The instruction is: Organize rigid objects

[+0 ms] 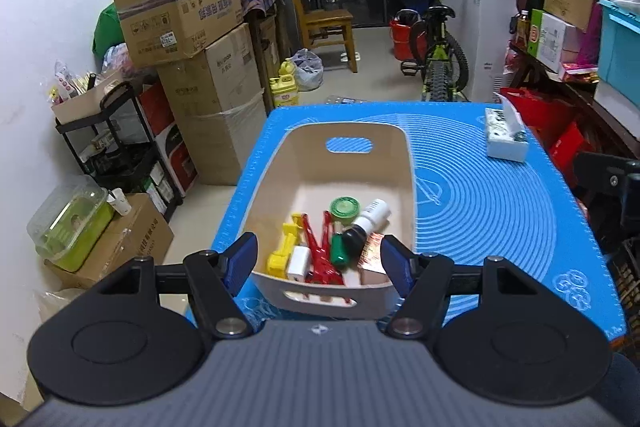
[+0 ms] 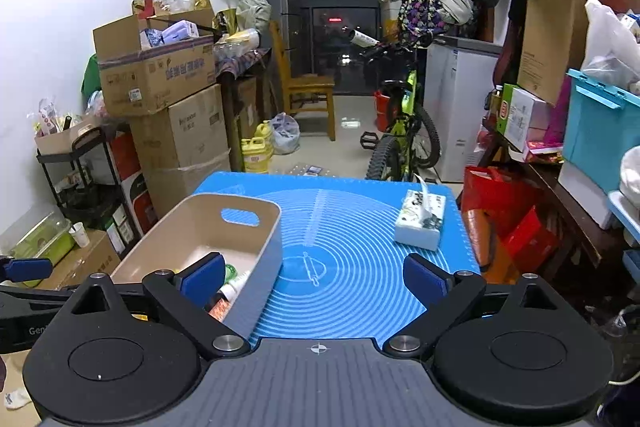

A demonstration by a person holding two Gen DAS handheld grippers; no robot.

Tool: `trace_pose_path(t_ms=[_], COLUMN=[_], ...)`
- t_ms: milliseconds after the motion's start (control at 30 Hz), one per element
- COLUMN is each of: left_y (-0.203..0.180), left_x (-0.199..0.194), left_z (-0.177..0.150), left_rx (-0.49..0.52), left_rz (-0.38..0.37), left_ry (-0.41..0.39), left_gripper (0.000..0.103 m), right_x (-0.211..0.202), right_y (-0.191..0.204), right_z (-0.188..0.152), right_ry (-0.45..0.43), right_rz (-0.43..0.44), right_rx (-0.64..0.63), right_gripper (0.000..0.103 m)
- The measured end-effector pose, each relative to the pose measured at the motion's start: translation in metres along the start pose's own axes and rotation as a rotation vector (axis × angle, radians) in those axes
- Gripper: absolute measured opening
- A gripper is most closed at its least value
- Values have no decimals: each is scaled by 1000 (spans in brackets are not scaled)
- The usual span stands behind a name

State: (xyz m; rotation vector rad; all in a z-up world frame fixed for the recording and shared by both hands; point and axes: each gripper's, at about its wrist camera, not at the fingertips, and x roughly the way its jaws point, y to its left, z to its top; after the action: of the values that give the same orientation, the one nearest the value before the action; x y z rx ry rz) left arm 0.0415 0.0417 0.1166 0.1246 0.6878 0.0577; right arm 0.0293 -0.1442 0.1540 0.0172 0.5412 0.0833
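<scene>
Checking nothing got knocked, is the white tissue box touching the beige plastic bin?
Apart. The right wrist view shows a broad stretch of bare blue mat between the white tissue box and the beige plastic bin.

Bright, even indoor light overhead — the window [image 2: 344,23] is black with night, only small glints in it. Fisheye bends walls at the edges, dark corners; shadows soft, slight blur on the beige bin [image 1: 320,163].

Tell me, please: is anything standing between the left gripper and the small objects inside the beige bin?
Nothing visible does. The left gripper is open above the beige bin's near end, and the small objects lie uncovered below.
</scene>
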Motion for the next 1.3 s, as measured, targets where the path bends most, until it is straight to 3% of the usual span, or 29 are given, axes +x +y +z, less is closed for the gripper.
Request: trace_pose_path(t_ms=[700, 1300], left_y=[-6, -20], left_x=[-18, -7], left_z=[-62, -94], left_rx=[-45, 26], left_rz=[0, -38], left_ry=[-22, -26], left_gripper=[69, 69], right_x=[-42, -43], right_y=[-12, -14], right_z=[-78, -130], right_ry=[19, -3], right_rz=[-5, -30], right_rx=[-19, -19], right_gripper=[96, 95])
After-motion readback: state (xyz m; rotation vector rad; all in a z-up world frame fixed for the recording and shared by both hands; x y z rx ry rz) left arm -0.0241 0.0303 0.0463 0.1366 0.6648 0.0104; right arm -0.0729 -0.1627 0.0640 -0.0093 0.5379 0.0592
